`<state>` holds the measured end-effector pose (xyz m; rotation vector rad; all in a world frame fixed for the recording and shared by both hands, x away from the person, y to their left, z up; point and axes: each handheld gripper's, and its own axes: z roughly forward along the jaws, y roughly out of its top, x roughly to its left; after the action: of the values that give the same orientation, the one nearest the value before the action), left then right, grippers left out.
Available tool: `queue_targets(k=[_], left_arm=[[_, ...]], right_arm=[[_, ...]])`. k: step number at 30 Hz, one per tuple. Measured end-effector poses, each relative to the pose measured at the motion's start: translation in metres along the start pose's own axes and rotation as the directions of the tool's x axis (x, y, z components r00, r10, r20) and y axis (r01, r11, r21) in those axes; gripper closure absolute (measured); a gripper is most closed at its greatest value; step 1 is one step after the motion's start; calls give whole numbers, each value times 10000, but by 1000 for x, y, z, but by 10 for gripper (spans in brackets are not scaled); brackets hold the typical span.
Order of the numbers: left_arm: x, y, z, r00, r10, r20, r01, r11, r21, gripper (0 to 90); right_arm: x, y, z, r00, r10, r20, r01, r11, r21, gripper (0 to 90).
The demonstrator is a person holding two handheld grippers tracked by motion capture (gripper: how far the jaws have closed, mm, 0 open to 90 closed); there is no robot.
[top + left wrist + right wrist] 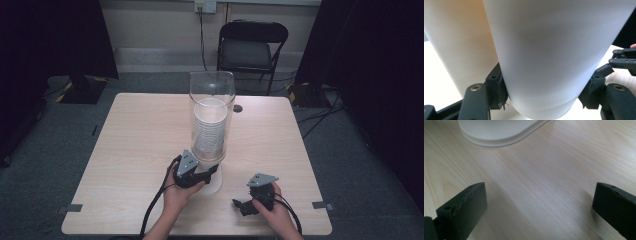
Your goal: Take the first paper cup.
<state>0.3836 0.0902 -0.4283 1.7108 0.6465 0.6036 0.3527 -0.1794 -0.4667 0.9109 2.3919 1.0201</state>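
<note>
A tall clear tube (212, 117) stands mid-table on a white base (212, 184) and holds a stack of white cups (209, 131). My left gripper (212, 170) reaches under the tube's bottom end. In the left gripper view, a white cup (554, 50) sits between the jaws of my left gripper (544, 93), and both pads press its sides. My right gripper (238, 204) rests low on the table to the right of the base. Its jaws stand wide apart with bare wood between them (539, 202). The base's edge (499, 132) lies just ahead of it.
The light wooden table (140, 135) has a small dark hole (237, 108) behind the tube. A pale column (456, 45) rises beside the held cup. A black folding chair (251, 45) stands beyond the table, with dark curtains at both sides and cables on the floor.
</note>
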Motion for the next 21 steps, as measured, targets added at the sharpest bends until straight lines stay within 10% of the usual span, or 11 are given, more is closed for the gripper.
queue_targets(k=[21], left_arm=[[-1,2,-5,9998,-148,150,151,9997,-213,322]], right_arm=[[0,0,0,10000,-17,-26,17,10000,-4,0]])
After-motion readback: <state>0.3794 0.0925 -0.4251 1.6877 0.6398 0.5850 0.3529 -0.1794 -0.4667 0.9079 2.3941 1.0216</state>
